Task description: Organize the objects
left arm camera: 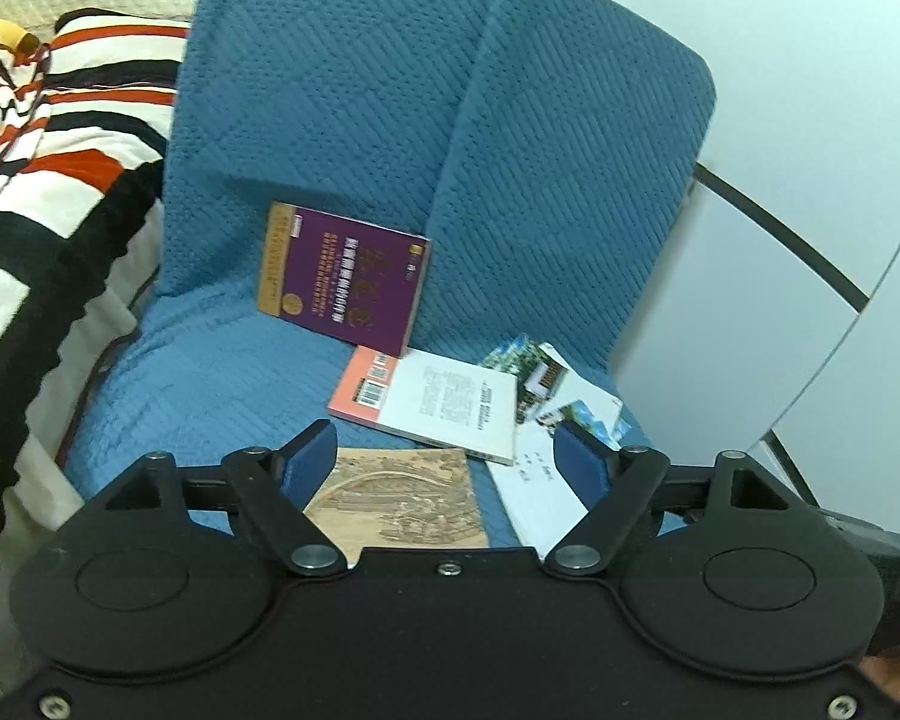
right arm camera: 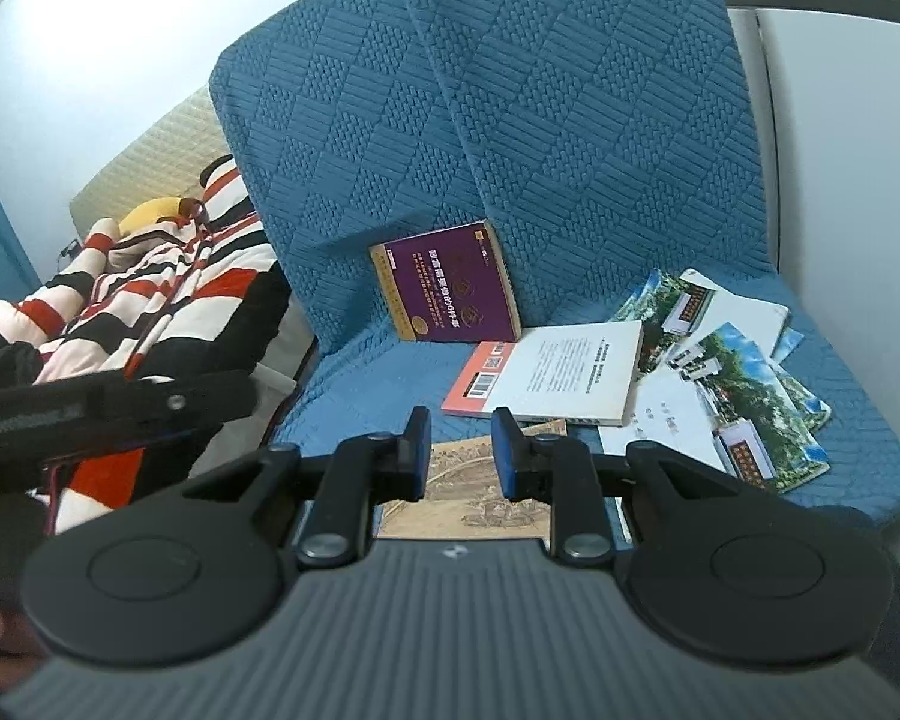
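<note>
A purple book (left arm camera: 345, 276) (right arm camera: 450, 285) leans upright against the blue sofa backrest. A white book with an orange strip (left arm camera: 429, 402) (right arm camera: 555, 375) lies flat on the seat in front of it. A tan illustrated book (left arm camera: 399, 498) (right arm camera: 474, 486) lies nearest me. Several photo leaflets and a white sheet (left arm camera: 555, 390) (right arm camera: 732, 378) are spread to the right. My left gripper (left arm camera: 447, 450) is open and empty above the tan book. My right gripper (right arm camera: 461, 444) is partly open and empty, above the tan book too.
The blue quilted sofa seat (left arm camera: 210, 372) (right arm camera: 378, 384) holds everything, with two back cushions (left arm camera: 342, 72) (right arm camera: 600, 108) behind. A striped red, black and white blanket (left arm camera: 48, 150) (right arm camera: 168, 294) lies to the left. White cabinet panels (left arm camera: 780, 240) stand at right. The left gripper's body (right arm camera: 90, 408) shows in the right view.
</note>
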### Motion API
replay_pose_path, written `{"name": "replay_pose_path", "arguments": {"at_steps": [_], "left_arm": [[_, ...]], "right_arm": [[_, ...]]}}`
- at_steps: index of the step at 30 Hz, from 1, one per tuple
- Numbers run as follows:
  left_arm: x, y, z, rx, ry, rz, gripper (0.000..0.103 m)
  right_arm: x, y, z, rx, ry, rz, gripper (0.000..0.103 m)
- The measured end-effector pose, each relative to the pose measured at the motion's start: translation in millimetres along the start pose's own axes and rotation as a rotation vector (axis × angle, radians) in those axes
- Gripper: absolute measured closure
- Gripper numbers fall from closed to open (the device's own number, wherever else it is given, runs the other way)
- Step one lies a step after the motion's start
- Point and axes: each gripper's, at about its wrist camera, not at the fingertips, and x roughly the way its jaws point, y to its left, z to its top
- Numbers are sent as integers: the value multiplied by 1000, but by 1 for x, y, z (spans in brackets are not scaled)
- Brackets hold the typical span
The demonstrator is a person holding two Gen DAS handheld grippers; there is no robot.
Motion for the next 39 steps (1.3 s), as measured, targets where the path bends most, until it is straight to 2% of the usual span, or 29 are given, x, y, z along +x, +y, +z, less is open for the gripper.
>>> {"name": "replay_pose_path", "arguments": {"at_steps": [9,12,13,15,16,17,30,33,39], "left_arm": [[3,26,-1,14,-27,40,17],[9,34,0,6,-30,32,6],[12,37,-1,10,-32,33,2],[18,40,-1,20,-33,44,1],[24,41,-1,22,-28,51,1],[29,42,-1,23,-24,53,1],[108,52,1,46,-16,81,1],[128,55,3,40,16,96,1],[152,60,11,47,17,95,1]], "right_arm": [[23,3,1,-8,0,-33,76],[26,5,-1,-8,-3,-39,76],[28,6,-2,-14,-5,-48,70],[31,6,-4,-18,-7,-55,39],[33,4,-5,-10,-6,-53,16],[36,3,-6,0,-4,-50,13],[84,-12,-9,-41,8,-70,14],[95,-18,-10,-50,13,-77,14],[116,-31,-9,-46,11,-88,14]]}}
